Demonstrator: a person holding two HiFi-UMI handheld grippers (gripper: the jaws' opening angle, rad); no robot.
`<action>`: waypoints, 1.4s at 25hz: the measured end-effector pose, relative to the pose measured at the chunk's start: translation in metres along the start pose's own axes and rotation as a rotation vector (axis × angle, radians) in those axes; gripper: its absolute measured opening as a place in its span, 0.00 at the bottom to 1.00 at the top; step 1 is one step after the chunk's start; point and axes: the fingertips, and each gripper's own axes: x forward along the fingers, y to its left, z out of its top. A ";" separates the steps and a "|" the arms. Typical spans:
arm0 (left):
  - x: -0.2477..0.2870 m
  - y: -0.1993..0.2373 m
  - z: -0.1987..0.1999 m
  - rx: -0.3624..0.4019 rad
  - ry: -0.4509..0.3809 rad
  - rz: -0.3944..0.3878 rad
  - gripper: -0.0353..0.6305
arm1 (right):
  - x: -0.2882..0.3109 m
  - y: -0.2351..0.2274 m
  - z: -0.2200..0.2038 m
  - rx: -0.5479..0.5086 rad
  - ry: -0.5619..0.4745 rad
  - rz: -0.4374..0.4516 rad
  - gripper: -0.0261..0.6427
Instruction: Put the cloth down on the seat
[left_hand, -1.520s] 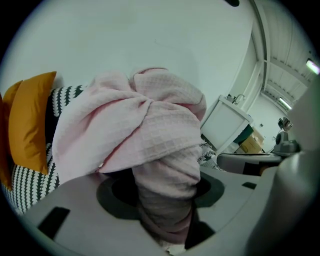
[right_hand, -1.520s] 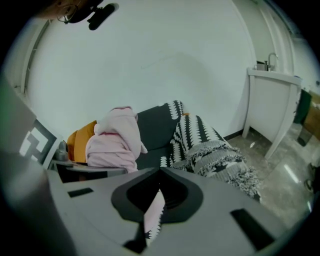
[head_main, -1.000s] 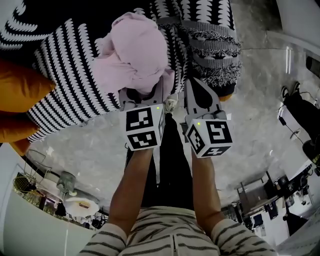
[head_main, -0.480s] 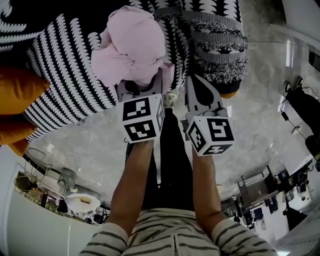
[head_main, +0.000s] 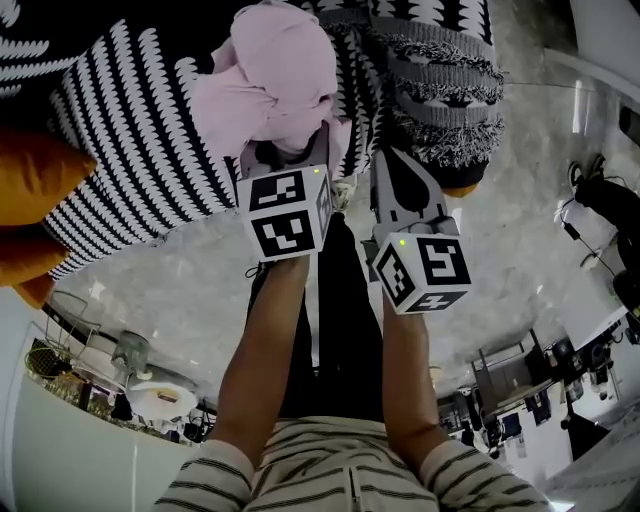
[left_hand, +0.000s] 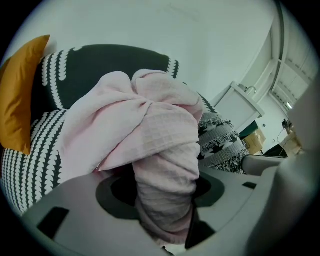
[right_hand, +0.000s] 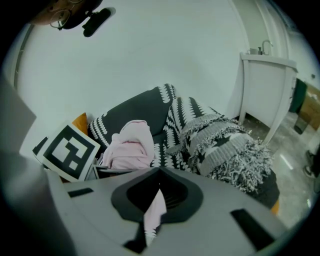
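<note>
A bunched pink cloth (head_main: 275, 85) hangs over the black-and-white patterned seat (head_main: 130, 130). My left gripper (head_main: 285, 160) is shut on its lower fold. In the left gripper view the cloth (left_hand: 150, 135) fills the space between the jaws and hides most of the seat (left_hand: 30, 150). My right gripper (head_main: 390, 165) sits just right of the left one, jaws together. In the right gripper view a thin pink strip of the cloth (right_hand: 155, 212) is pinched between them. The main bundle (right_hand: 130, 145) shows beyond, in front of the seat back (right_hand: 135, 107).
An orange cushion (head_main: 35, 185) lies at the seat's left side. A grey fringed throw (head_main: 440, 90) drapes over the right part of the seat. A pale marble floor (head_main: 180, 290) lies below. A white cabinet (right_hand: 265, 80) stands to the right.
Both grippers and the cloth have shifted a little forward over the seat. Neither grip has changed.
</note>
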 end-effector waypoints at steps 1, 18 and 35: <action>0.001 0.001 -0.001 -0.002 0.003 -0.001 0.43 | 0.000 -0.002 0.000 0.002 0.001 -0.004 0.05; 0.009 0.004 0.003 -0.003 -0.022 -0.011 0.38 | 0.001 -0.016 0.001 0.022 -0.002 -0.032 0.05; -0.051 -0.006 0.038 -0.006 -0.168 -0.007 0.06 | -0.023 0.017 0.028 -0.008 -0.070 0.015 0.05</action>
